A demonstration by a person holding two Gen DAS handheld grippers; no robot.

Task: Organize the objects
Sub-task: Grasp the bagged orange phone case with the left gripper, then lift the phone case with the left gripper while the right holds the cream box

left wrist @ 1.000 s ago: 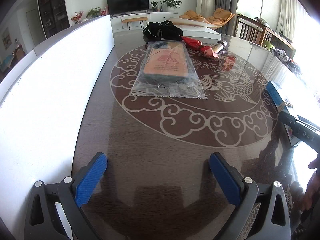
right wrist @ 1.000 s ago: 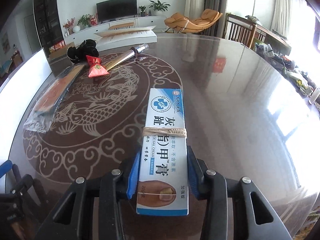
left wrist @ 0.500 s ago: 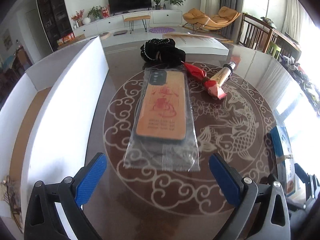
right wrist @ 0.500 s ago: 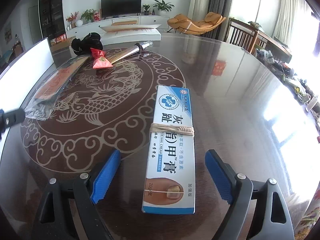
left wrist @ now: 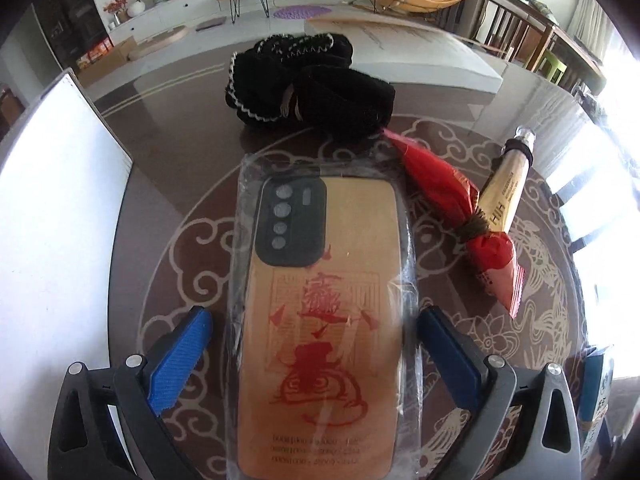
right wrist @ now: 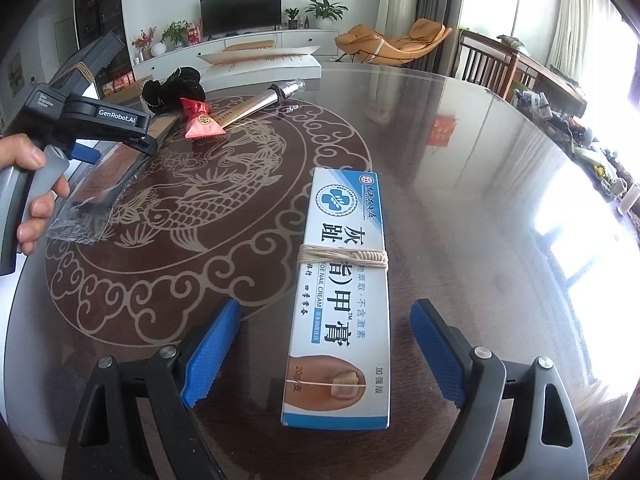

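A tan phone case [left wrist: 320, 320] with red print, sealed in a clear bag, lies flat on the dark table. My left gripper [left wrist: 314, 320] stands open around it, a blue pad on each side of the bag and neither pressing. In the right wrist view, a white and blue nail cream box [right wrist: 340, 292] tied with string lies on the table. My right gripper [right wrist: 324, 312] is open around its near end, both pads well apart from it. The bagged case [right wrist: 100, 188] also shows at the far left, under the left gripper's body.
Beyond the case lie a black knitted piece [left wrist: 308, 80], a red packet [left wrist: 444, 200] and a gold tube [left wrist: 508, 184]. A white box wall [left wrist: 52, 220] stands along the left. A hand [right wrist: 32, 184] holds the left gripper's handle. The glass tabletop [right wrist: 500, 200] runs right.
My left gripper has travelled forward across the table until the bagged phone case lies between its fingers. My right gripper opened and let go of the nail cream box, which stayed put.
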